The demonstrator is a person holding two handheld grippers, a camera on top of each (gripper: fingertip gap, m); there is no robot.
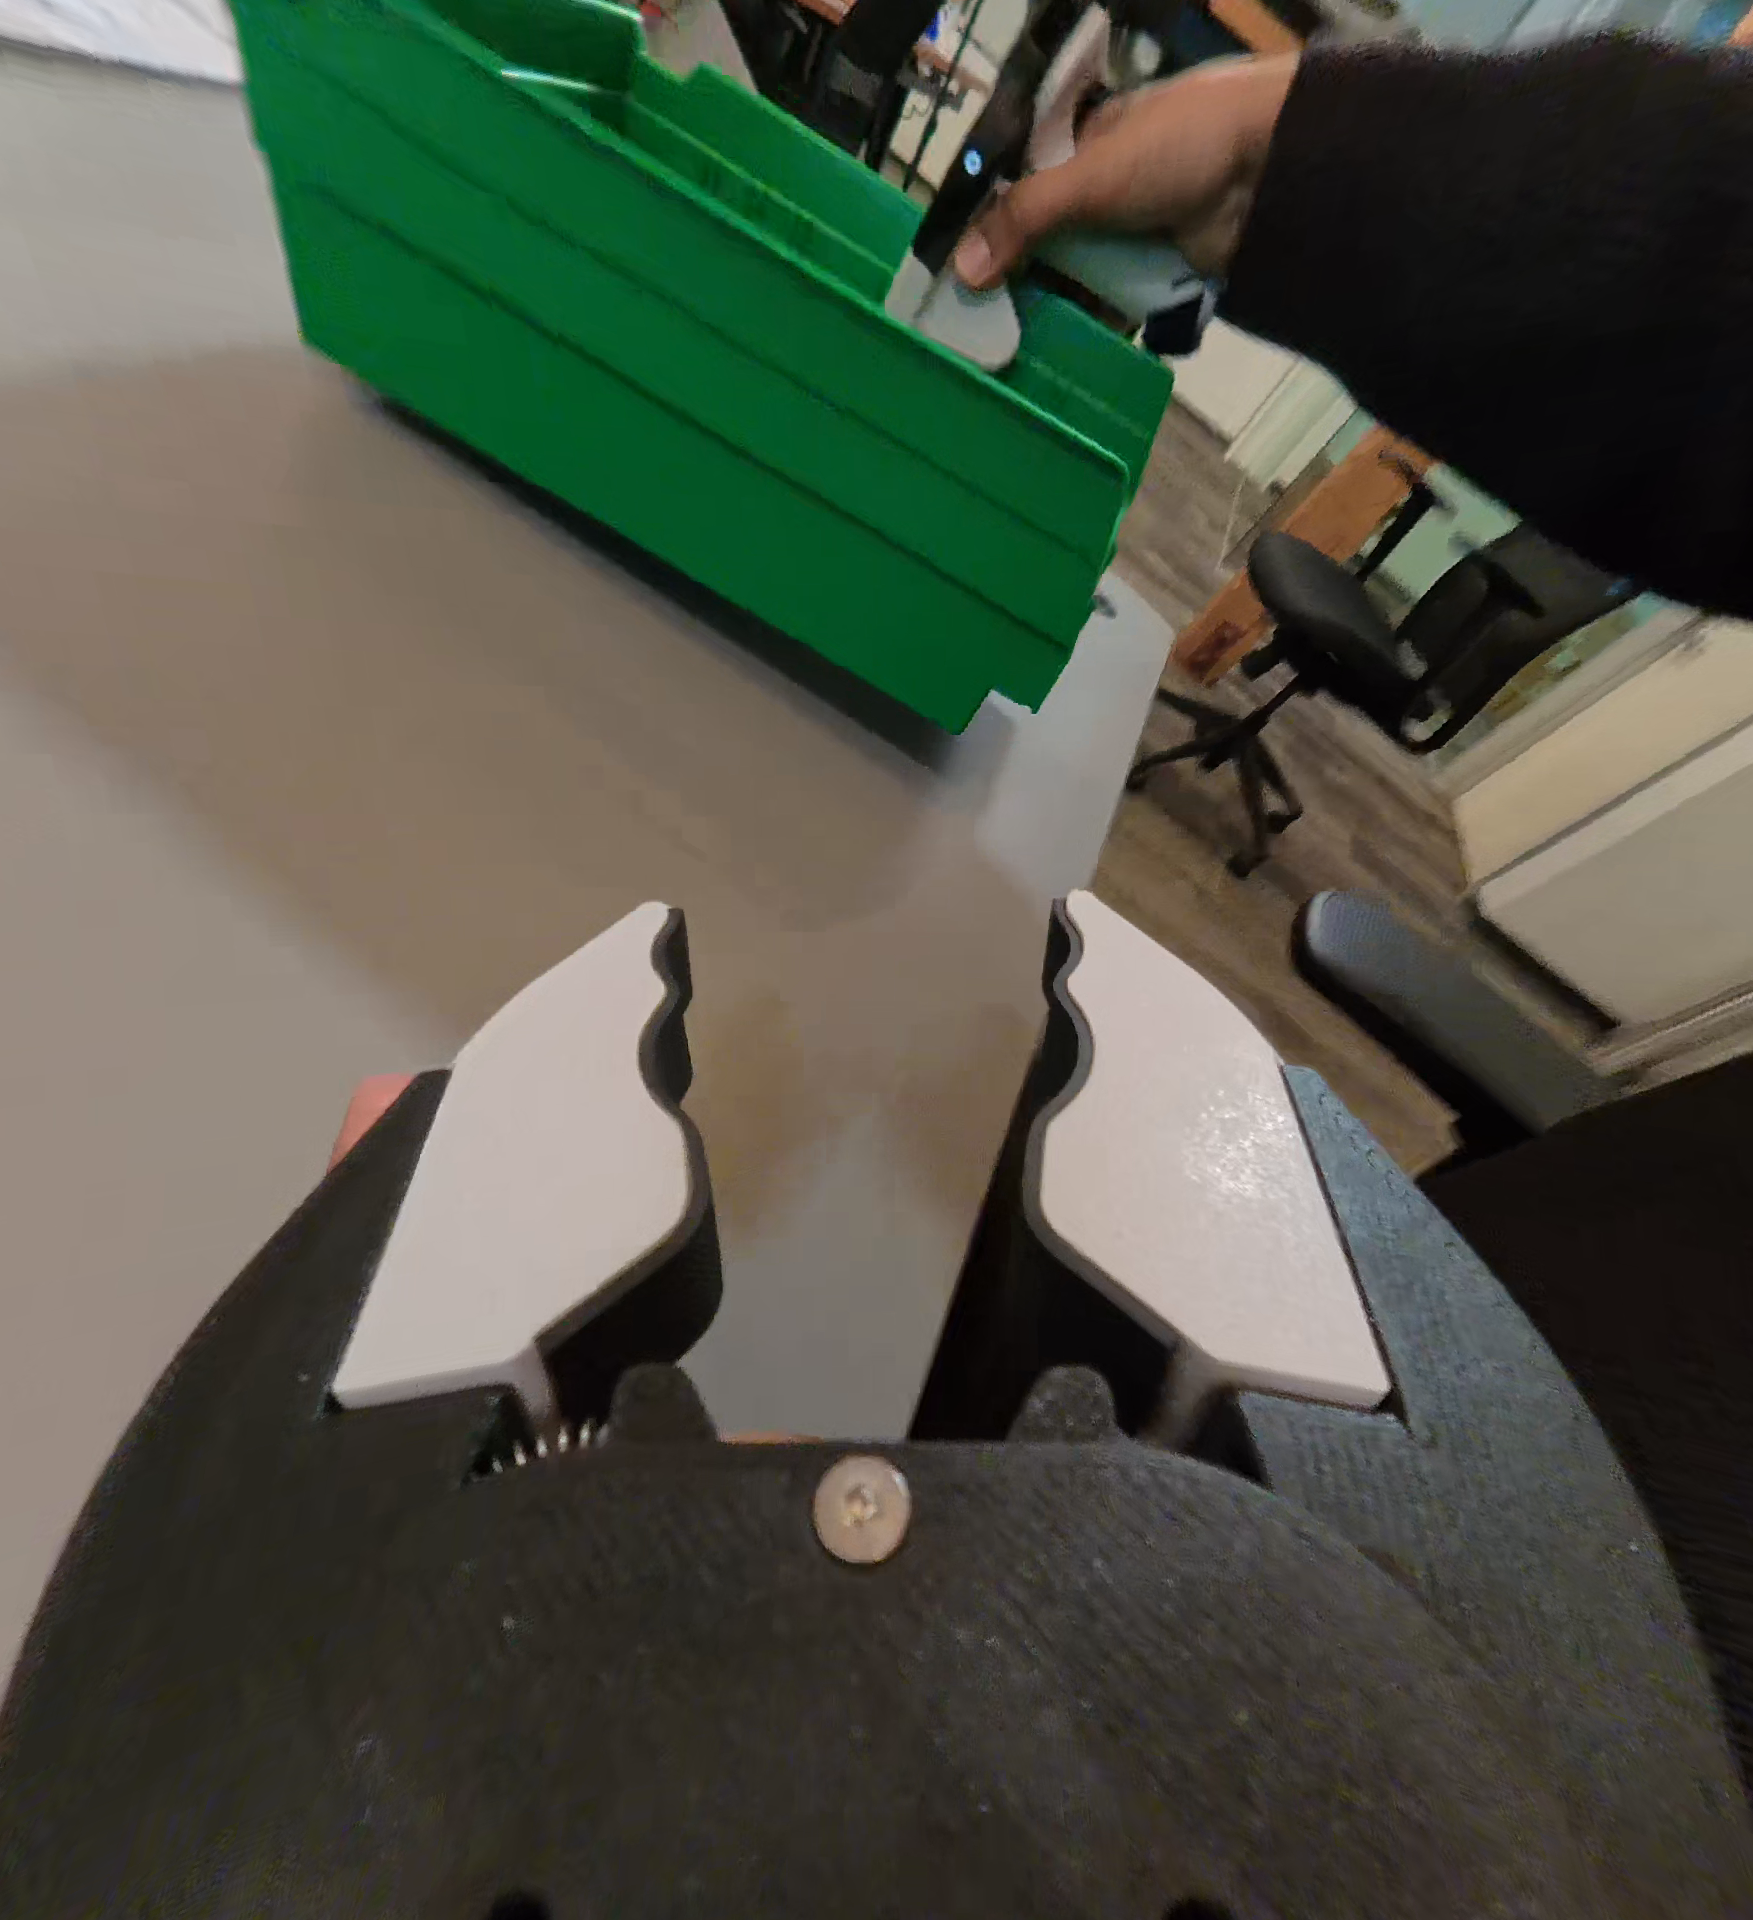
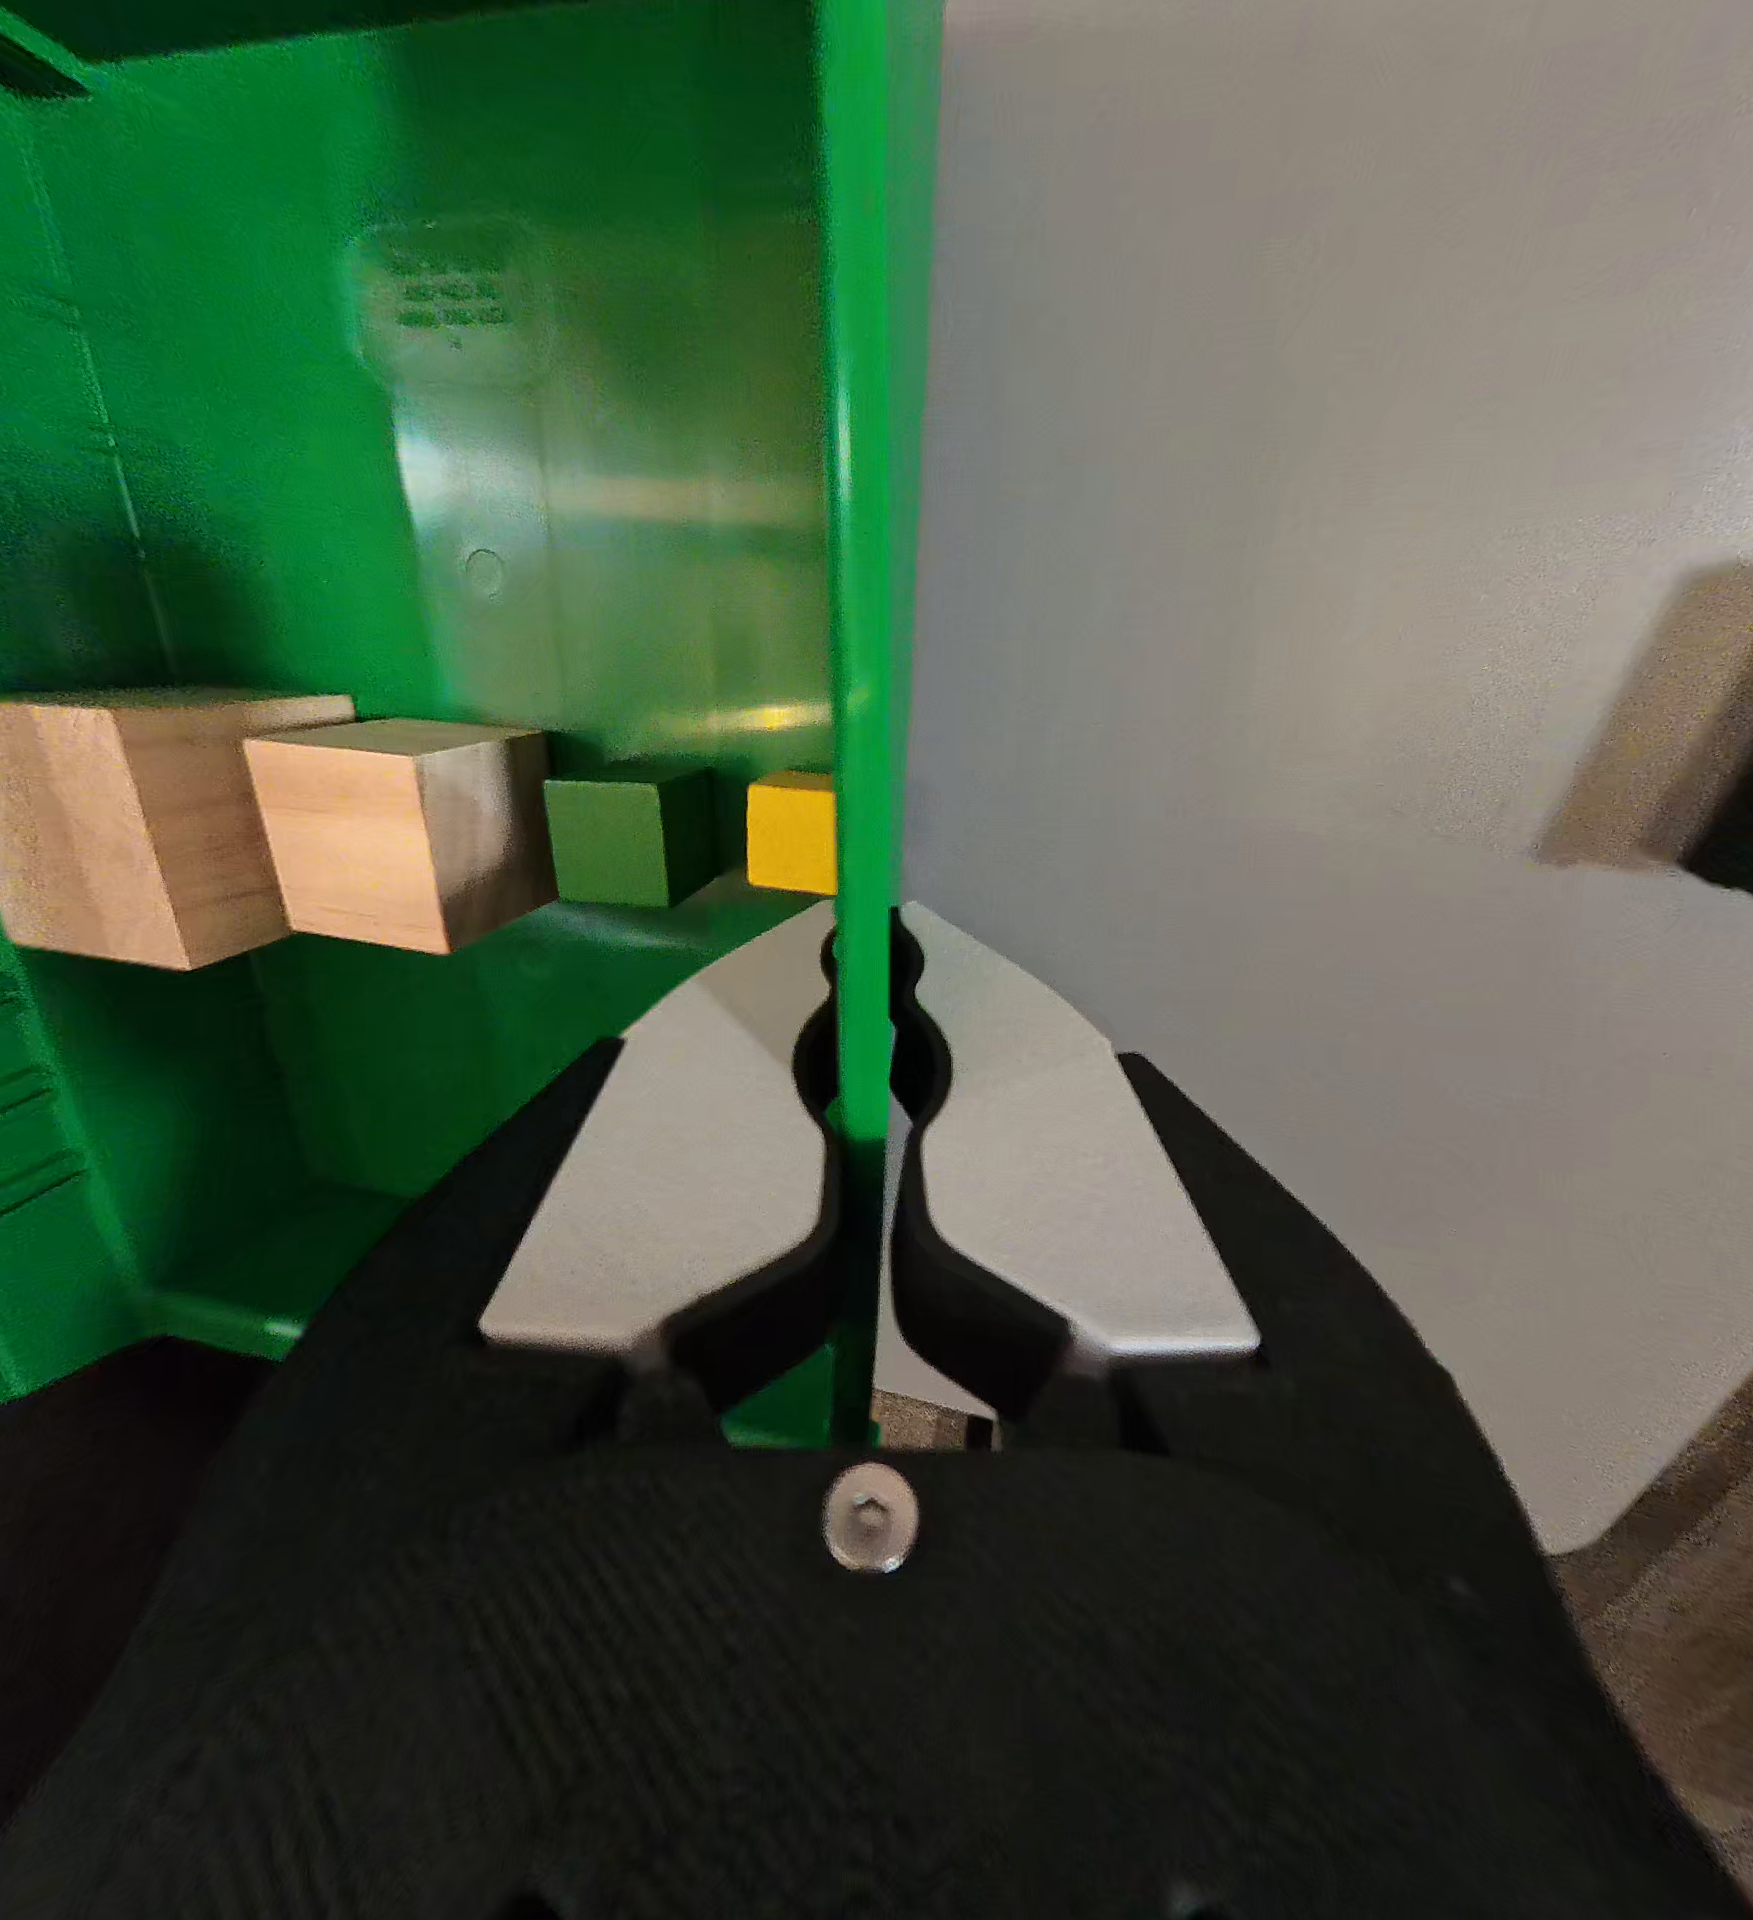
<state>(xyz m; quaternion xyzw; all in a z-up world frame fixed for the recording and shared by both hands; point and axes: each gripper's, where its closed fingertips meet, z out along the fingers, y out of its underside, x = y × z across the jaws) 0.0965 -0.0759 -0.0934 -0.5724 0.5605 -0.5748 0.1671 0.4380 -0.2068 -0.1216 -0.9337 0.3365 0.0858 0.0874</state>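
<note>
In the left wrist view, the left gripper (image 1: 867, 935) fills the lower middle of the frame, its two pale fingers spread apart with nothing between them, hanging over the grey worktop (image 1: 176, 727). At upper left to centre stands one green bin (image 1: 643, 416) on that worktop. At upper right a hand (image 1: 1132, 177) in a dark sleeve holds the right gripper (image 1: 955, 322) against the bin's near top edge. One black chair (image 1: 1319, 634) stands on the floor at right.

In the right wrist view, the bin's inside fills the left half. Four blocks sit in one row across the middle left: two plain wooden blocks (image 2: 103, 821) (image 2: 394, 831), one green block (image 2: 623, 836) and one yellow block (image 2: 792, 831), the yellow one just beside the wall. At centre the right gripper (image 2: 864, 935) is clamped on the bin's wall (image 2: 861, 520), one finger inside, one outside. The worktop lies at right.
</note>
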